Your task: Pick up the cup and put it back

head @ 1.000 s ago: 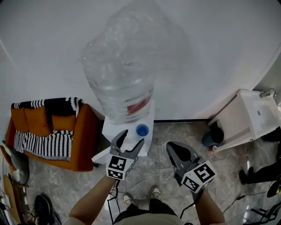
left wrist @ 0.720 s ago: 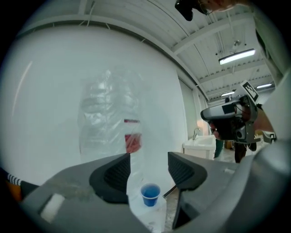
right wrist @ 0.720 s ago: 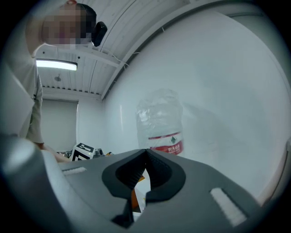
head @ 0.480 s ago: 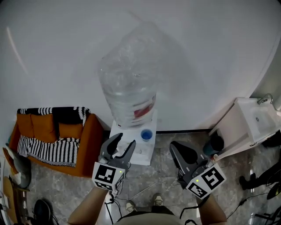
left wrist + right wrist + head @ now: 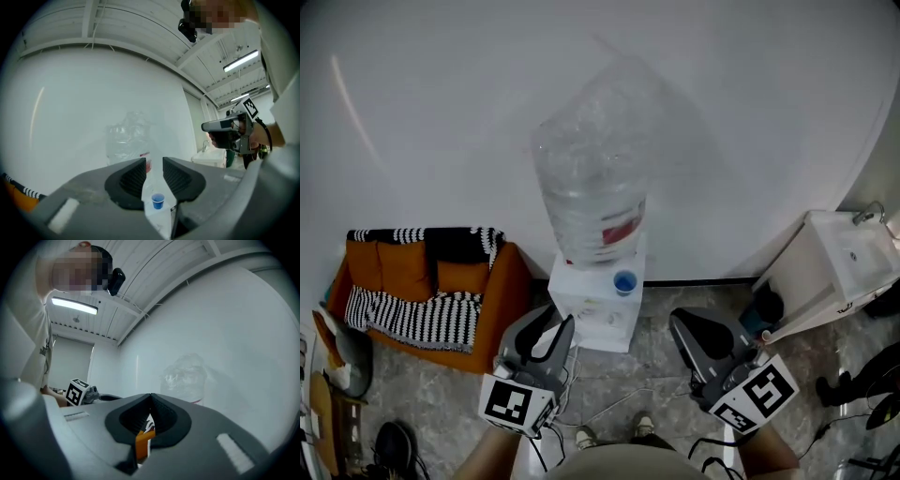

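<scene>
A small blue cup (image 5: pixel 625 281) stands on the top front of a white water dispenser (image 5: pixel 591 314) that carries a big clear bottle (image 5: pixel 592 192). My left gripper (image 5: pixel 556 325) hangs in front of the dispenser, short of the cup; its jaws are closing with only a narrow gap left and nothing between them. In the left gripper view the cup (image 5: pixel 158 201) shows far off through that gap in the left gripper (image 5: pixel 153 174). My right gripper (image 5: pixel 686 326) is shut and empty, held to the right of the dispenser; the right gripper (image 5: pixel 150 401) has its tips touching.
An orange sofa (image 5: pixel 394 272) with a striped blanket stands left of the dispenser. A white sink unit (image 5: pixel 834 258) and a dark bin (image 5: pixel 764 302) are at the right. A cable (image 5: pixel 609 396) runs over the marble floor near my feet.
Both grippers have drawn back and down from the dispenser, which now lies farther from them. The left jaws have narrowed from wide apart to a slim gap.
</scene>
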A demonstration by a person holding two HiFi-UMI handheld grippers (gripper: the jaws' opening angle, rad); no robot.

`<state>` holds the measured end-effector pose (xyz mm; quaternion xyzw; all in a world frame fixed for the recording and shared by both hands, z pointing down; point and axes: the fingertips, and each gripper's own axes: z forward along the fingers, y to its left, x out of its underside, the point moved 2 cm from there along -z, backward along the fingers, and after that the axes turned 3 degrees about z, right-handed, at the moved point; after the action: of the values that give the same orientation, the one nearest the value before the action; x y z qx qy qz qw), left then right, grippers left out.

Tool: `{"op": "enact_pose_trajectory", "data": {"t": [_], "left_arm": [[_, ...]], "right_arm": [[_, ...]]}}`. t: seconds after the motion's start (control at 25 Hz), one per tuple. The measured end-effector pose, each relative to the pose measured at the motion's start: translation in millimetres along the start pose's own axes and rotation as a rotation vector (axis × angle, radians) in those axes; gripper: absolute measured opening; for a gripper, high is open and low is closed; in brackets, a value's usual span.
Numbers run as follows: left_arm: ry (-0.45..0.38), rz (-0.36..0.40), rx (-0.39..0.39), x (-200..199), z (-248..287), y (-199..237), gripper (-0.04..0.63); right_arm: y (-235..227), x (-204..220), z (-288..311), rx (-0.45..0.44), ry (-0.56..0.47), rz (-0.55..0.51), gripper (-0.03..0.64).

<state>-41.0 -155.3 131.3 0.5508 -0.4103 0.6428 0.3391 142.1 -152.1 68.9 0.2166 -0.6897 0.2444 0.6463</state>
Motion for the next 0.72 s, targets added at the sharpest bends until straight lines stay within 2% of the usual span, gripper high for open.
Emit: {"op": "enact_pose_trajectory", "data": {"t": [0.24, 0.48, 0.72], "left_arm": [[0.024, -0.050, -0.015, 6, -26, -10, 0.095], [0.070, -0.044, -0.033, 19, -45, -15, 0.017], [0.103, -0.040, -0.022, 30, -55, -17, 0.003]], "right_arm": [[24, 8, -2, -0.043, 0.034, -0.018, 0.003], [34, 27, -2, -0.059, 0.085, -0.029, 0.003], [41, 50, -1, -0.071, 0.131, 0.018, 0.003]]}}
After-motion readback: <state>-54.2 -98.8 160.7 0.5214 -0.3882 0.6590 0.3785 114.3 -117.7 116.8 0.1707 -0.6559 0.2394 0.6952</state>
